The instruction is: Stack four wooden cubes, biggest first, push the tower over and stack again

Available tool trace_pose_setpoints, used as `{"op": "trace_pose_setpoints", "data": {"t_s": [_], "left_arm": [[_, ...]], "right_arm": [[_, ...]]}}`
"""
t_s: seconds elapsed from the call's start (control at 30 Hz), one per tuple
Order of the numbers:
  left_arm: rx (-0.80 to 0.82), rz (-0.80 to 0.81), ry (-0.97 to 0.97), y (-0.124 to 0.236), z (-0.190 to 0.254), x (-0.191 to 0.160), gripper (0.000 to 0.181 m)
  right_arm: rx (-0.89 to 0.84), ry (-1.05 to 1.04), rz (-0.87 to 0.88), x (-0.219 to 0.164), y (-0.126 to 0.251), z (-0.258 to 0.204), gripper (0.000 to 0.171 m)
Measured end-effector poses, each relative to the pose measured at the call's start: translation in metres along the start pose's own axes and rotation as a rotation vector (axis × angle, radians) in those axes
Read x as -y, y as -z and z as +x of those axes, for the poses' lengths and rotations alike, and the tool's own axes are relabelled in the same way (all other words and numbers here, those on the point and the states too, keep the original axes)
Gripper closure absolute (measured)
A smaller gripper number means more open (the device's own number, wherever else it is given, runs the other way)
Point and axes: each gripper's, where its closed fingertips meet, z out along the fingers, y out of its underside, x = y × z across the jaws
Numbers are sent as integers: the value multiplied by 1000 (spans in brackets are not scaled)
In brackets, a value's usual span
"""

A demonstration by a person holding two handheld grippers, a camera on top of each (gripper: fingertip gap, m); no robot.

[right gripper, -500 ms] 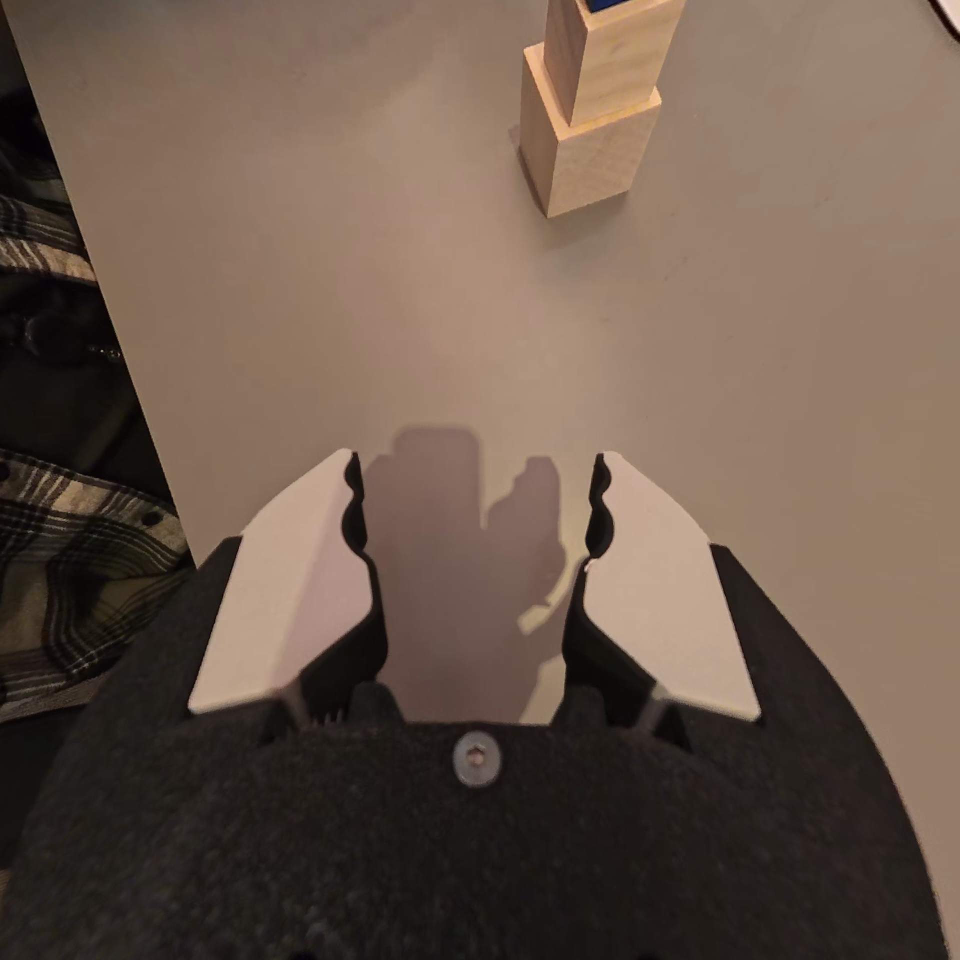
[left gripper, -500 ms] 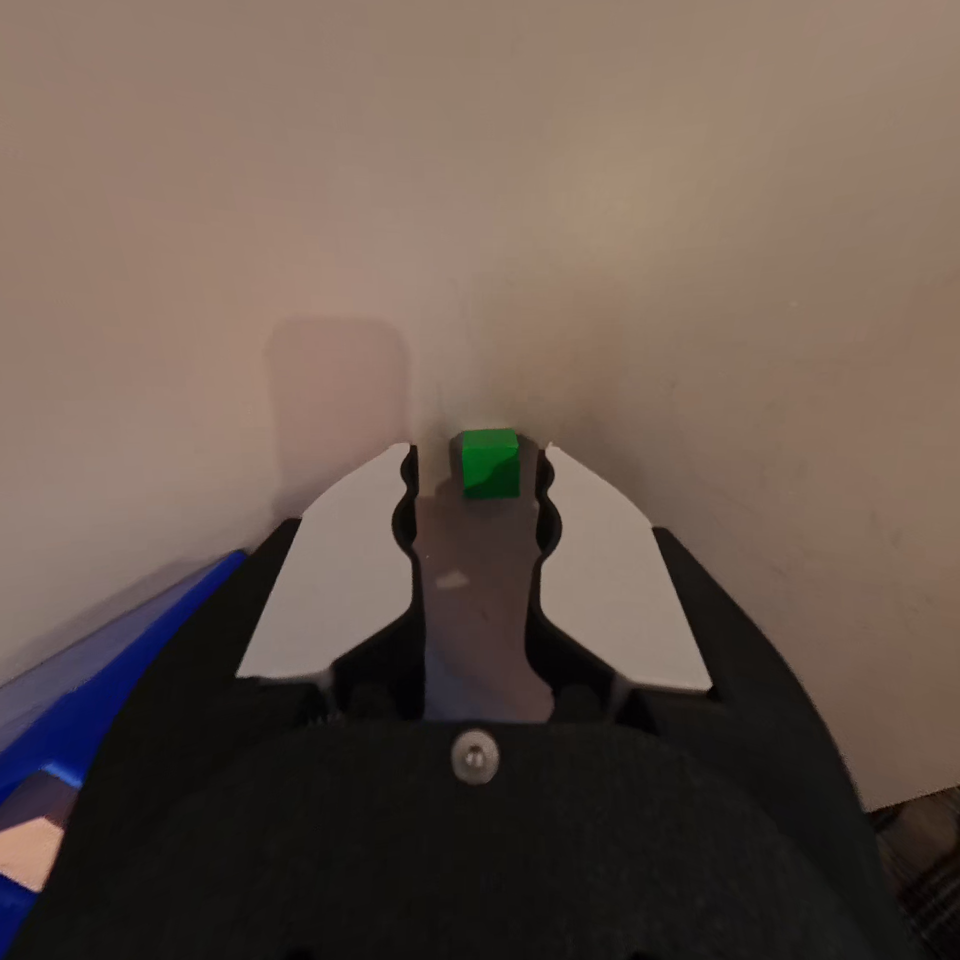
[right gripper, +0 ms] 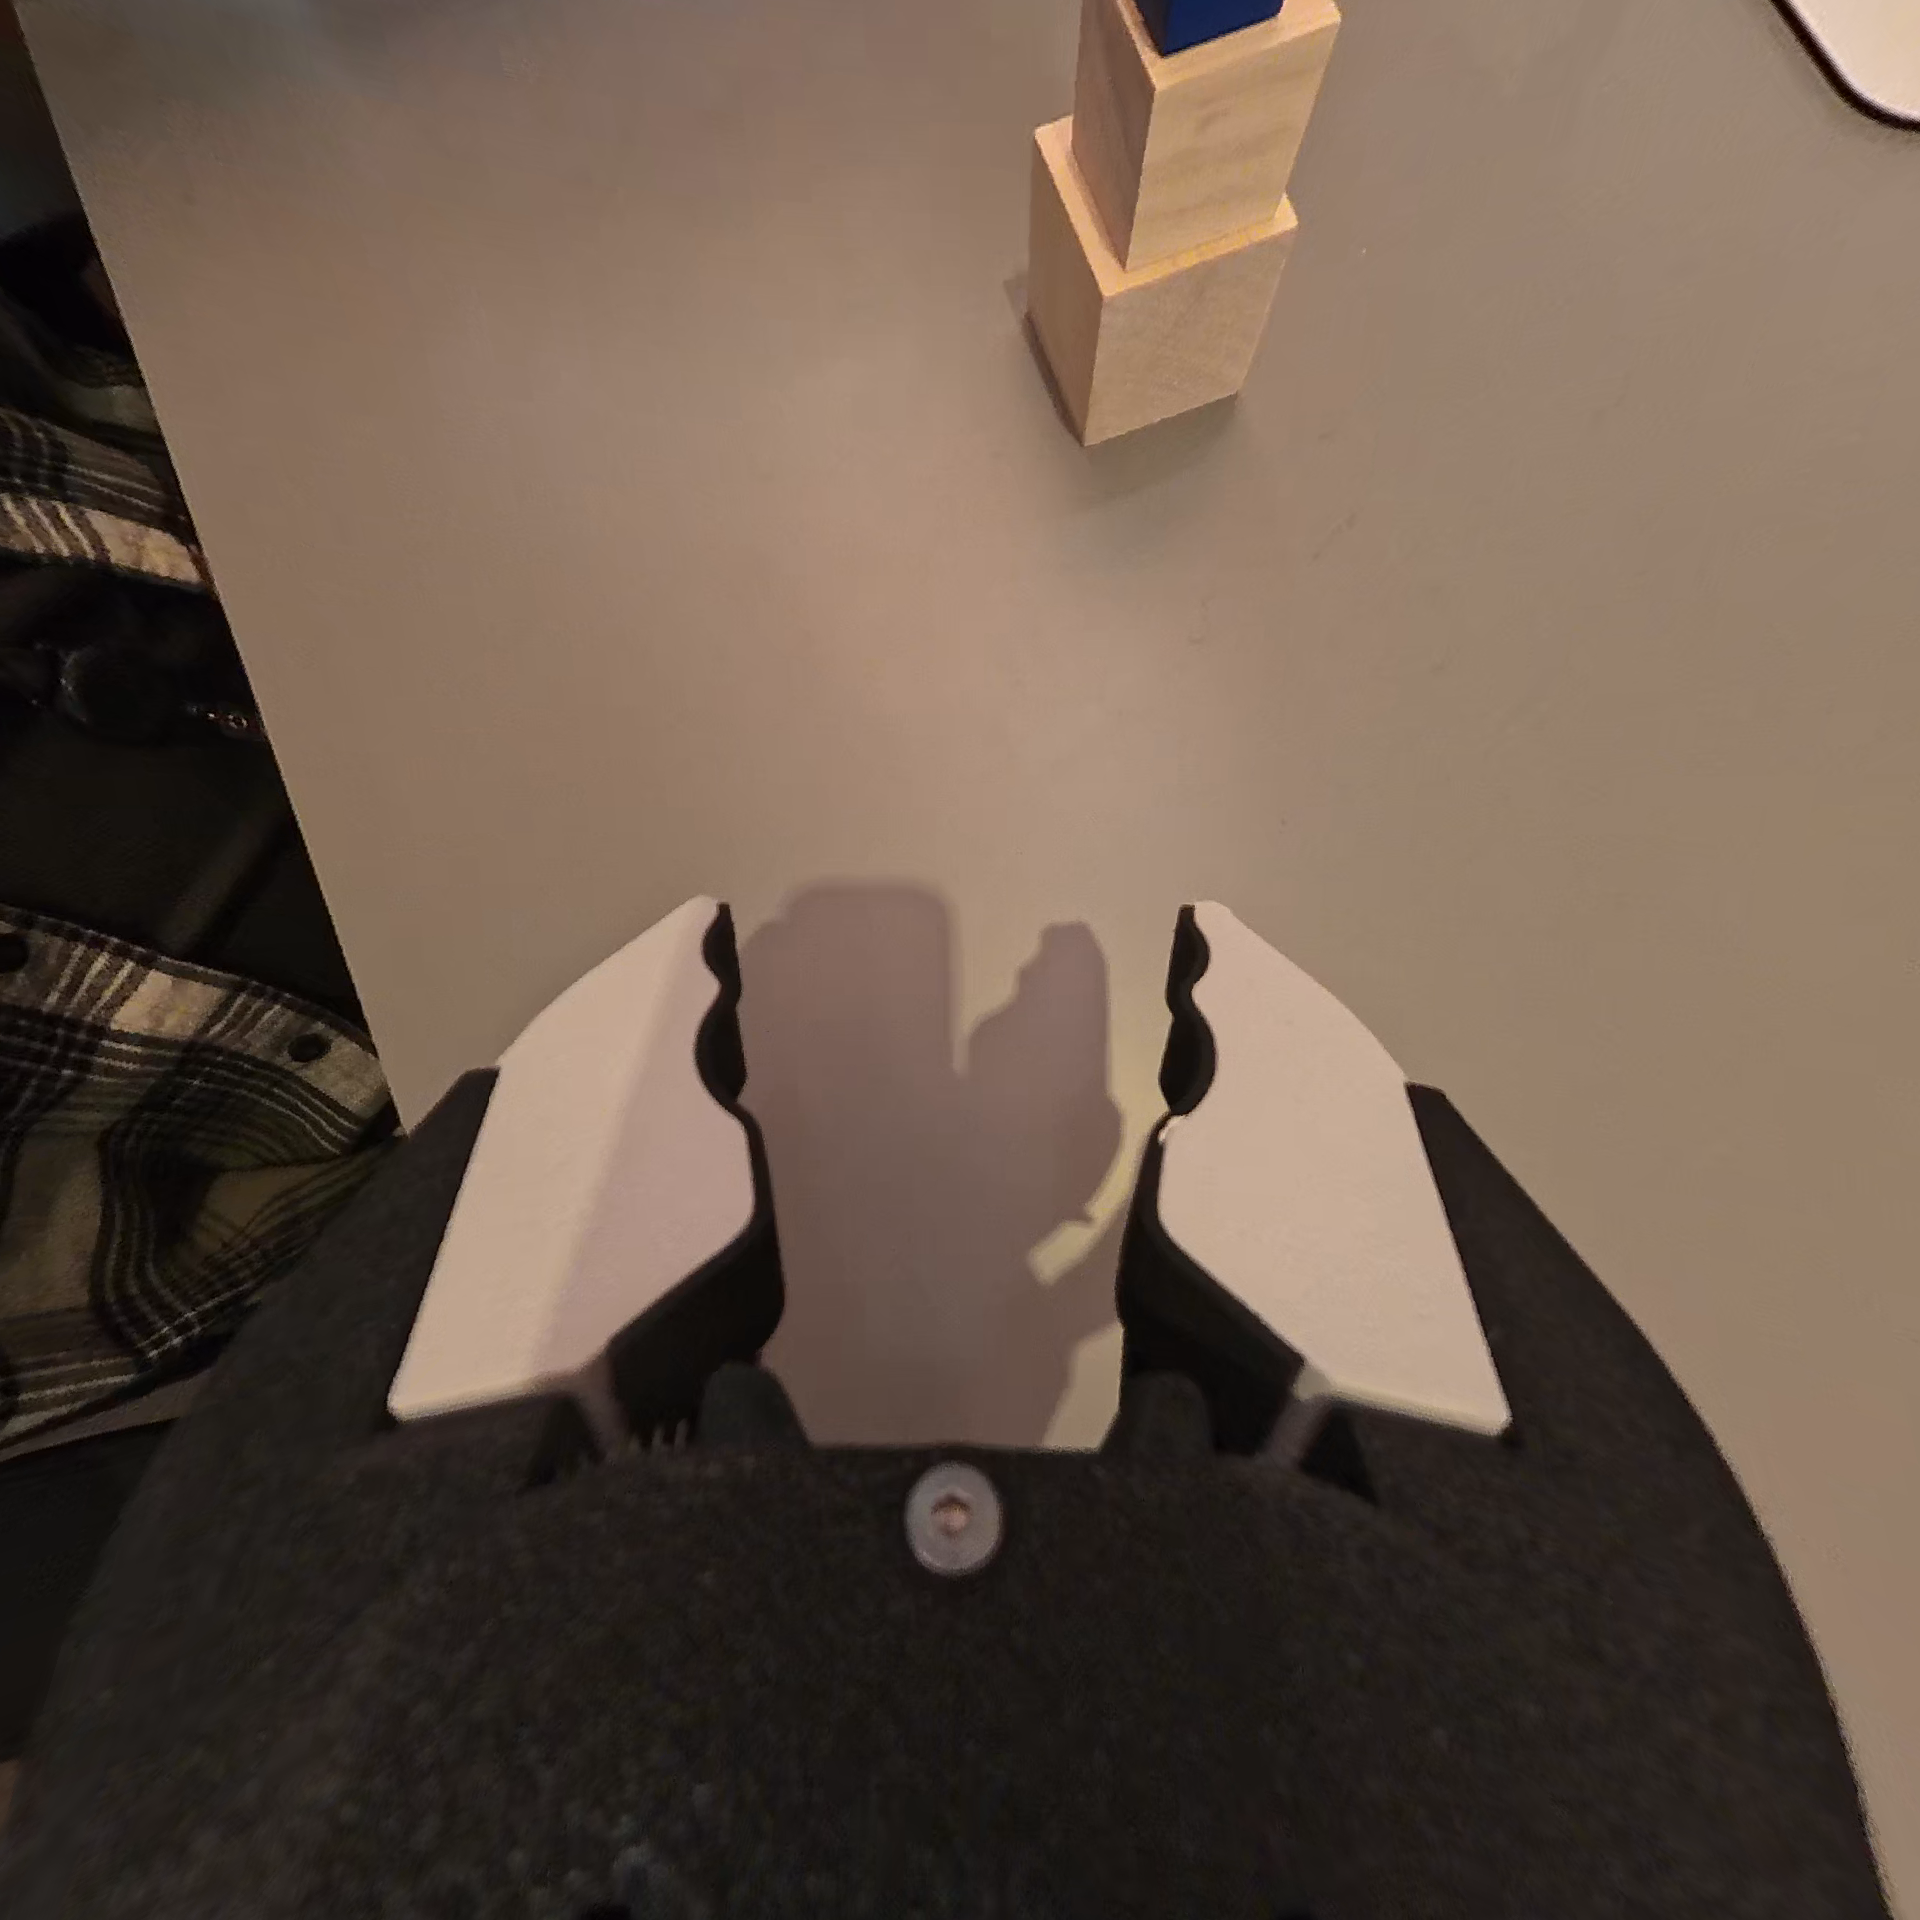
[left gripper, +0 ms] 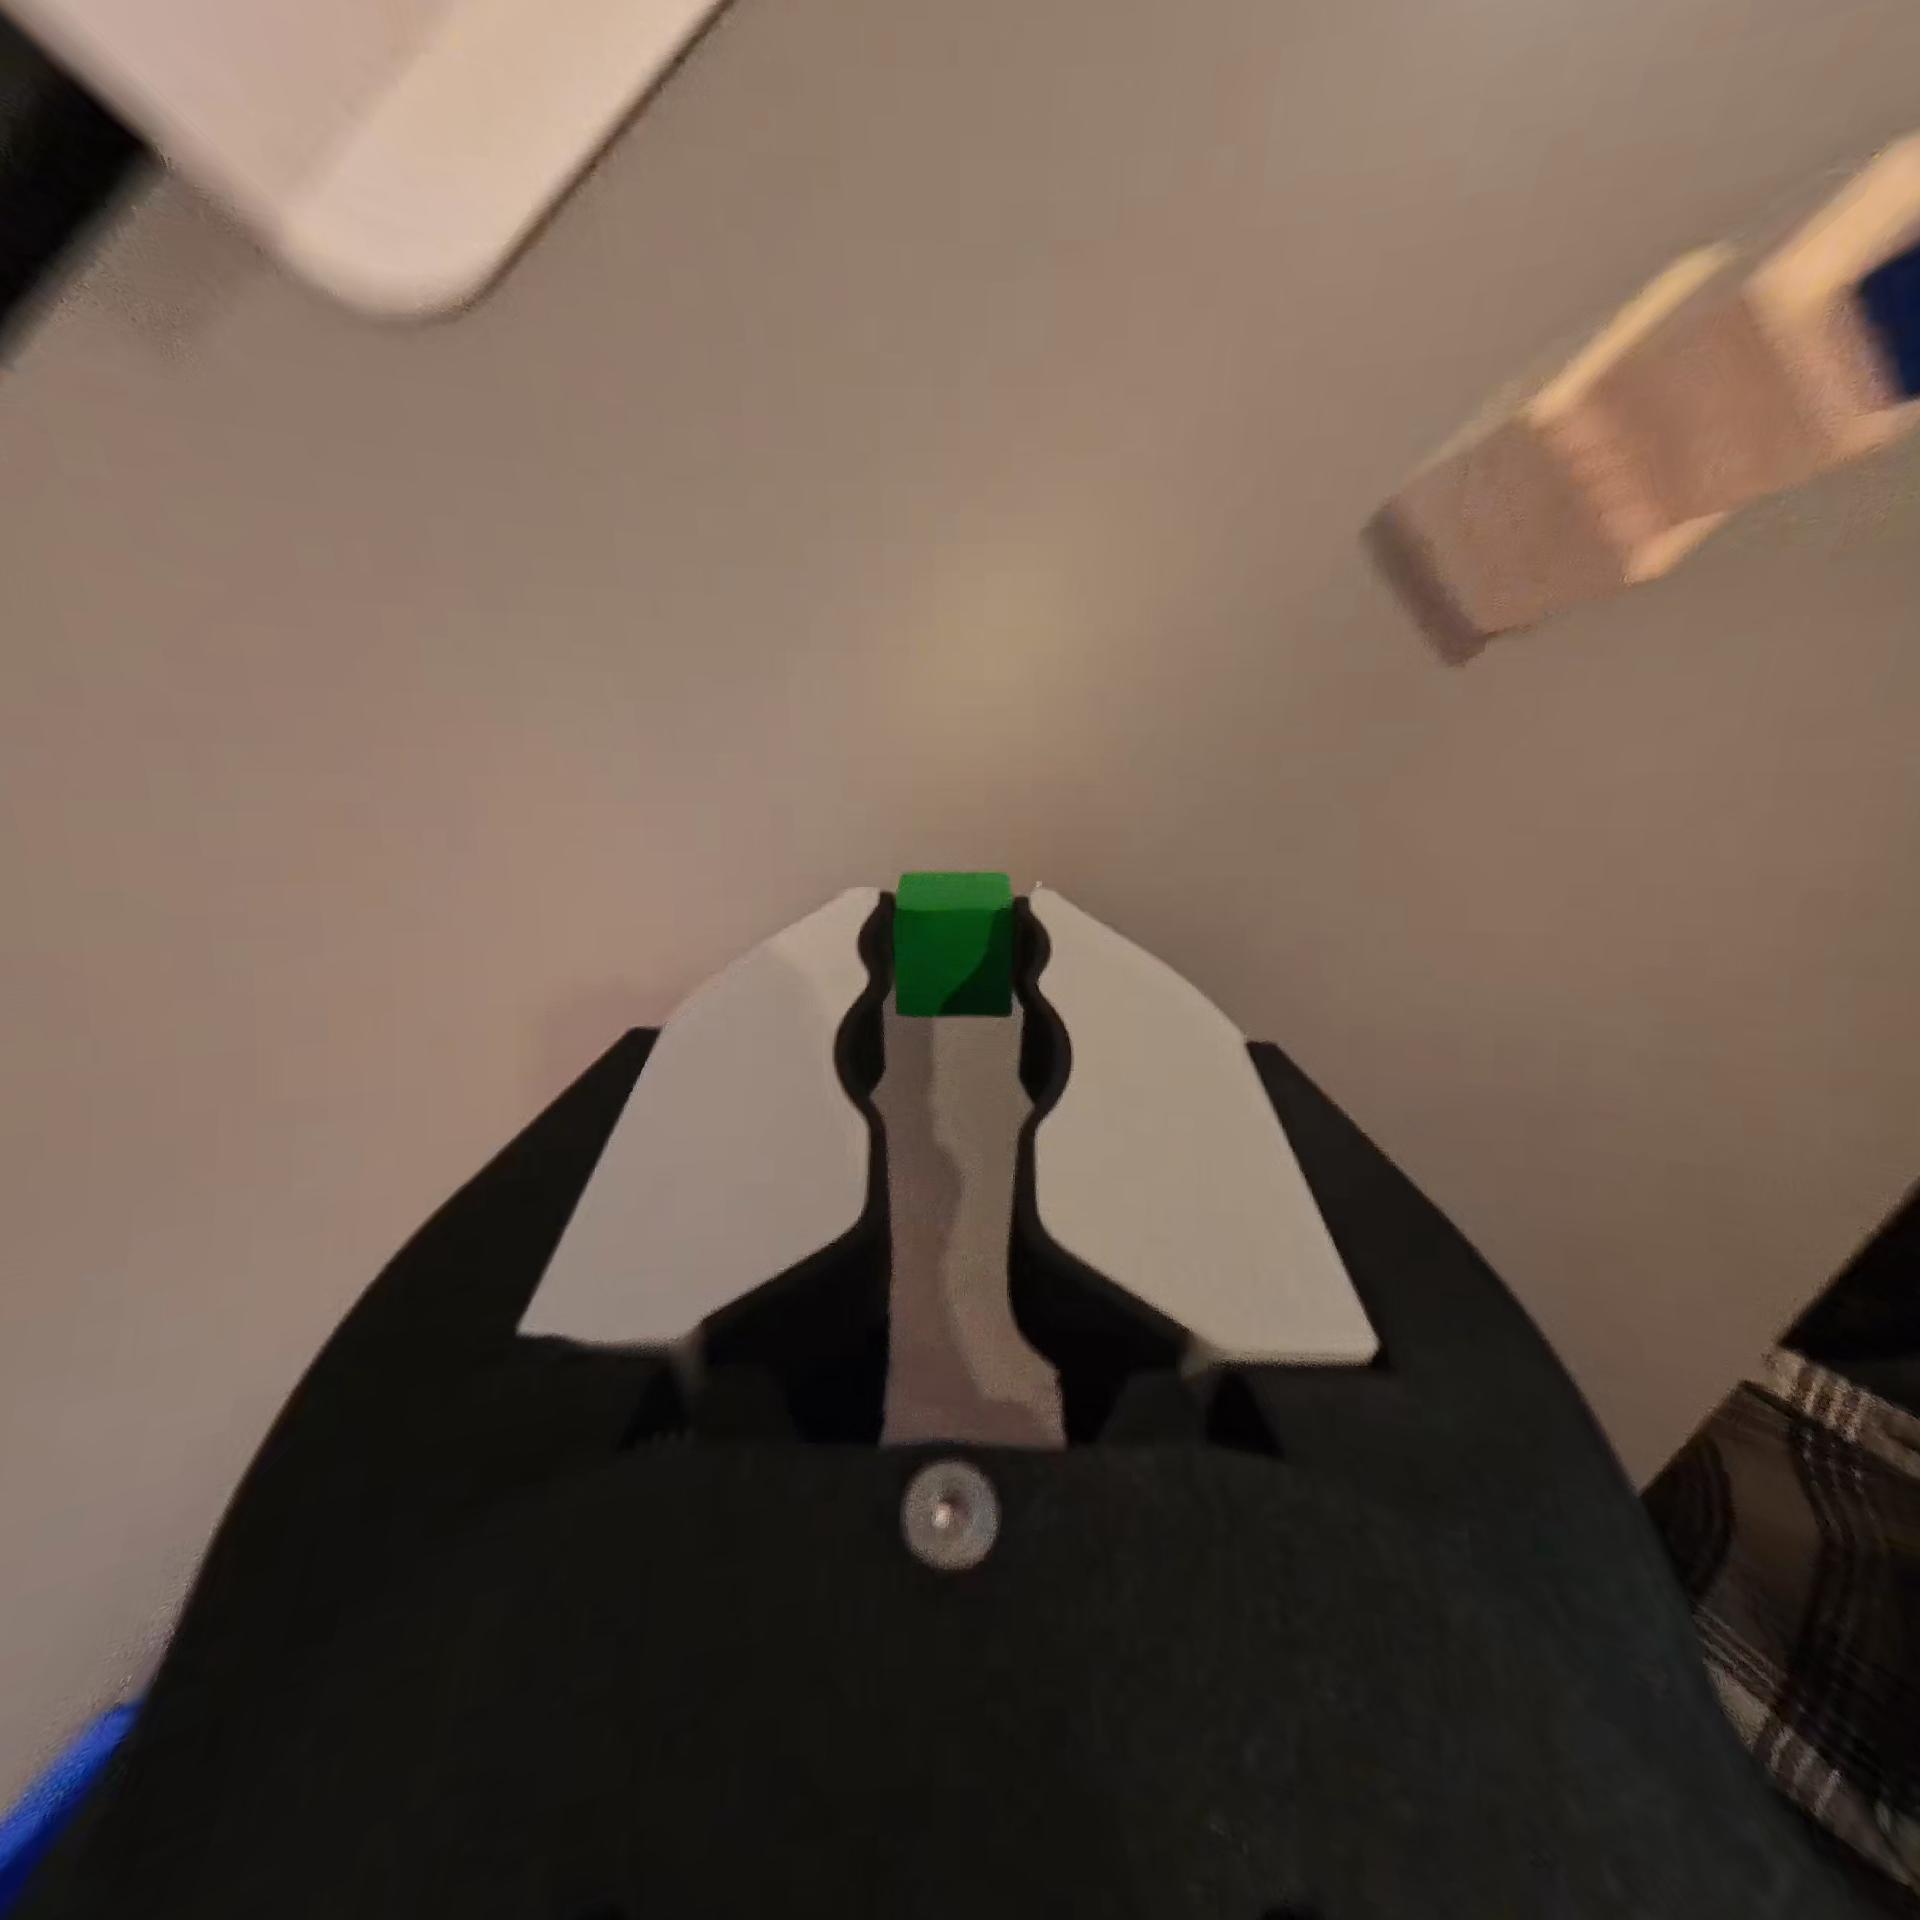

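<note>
Plainly, the left claw (left gripper: 954, 940) is clenched on a small green cube (left gripper: 952, 943) — both white fingertips press its sides, and the cube sits right at the tips, lifted clear of the grey surface (left gripper: 727, 644). The right claw (right gripper: 954, 997) is released: its fingers stand wide apart with nothing between them, only their own shadow on the surface beneath, near the surface's left edge.

The tower (right gripper: 1174, 239) stands farther in on the surface — a large pale wooden cube (right gripper: 1169, 332) at the bottom, a smaller pale cube (right gripper: 1205, 135) on top of it, and a blue cube (right gripper: 1210, 21) above that, cut off by the frame. From the left wrist view the tower appears blurred.

A white rounded object (left gripper: 416, 135) lies blurred at one side of the surface. Plaid cloth (right gripper: 156, 1091) shows beyond the surface's edge.
</note>
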Motion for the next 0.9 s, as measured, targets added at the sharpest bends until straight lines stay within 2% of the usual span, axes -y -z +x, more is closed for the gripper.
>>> {"op": "trace_pose_setpoints", "data": {"t_s": [0.03, 0.13, 0.2, 0.37, 0.57, 0.9], "left_arm": [[-15, 31, -63, 10, 16, 17, 160], [-41, 65, -273, 32, 71, 64, 160], [-38, 32, -386, 37, 104, 87, 160], [-50, -110, -589, 21, 164, 111, 160], [-79, -197, -693, -7, 188, 112, 160], [-78, -250, -745, -25, 185, 108, 160]], "right_arm": [[1, -2, 2, 0, 0, 0, 92], [-2, -2, -4, 0, 0, -2, 93], [-2, -1, -10, 0, 0, -4, 93], [-9, -4, -23, -4, 4, -8, 94], [-22, -21, -27, -14, 12, -8, 95], [-17, -32, -21, -20, 13, -7, 95]]}}
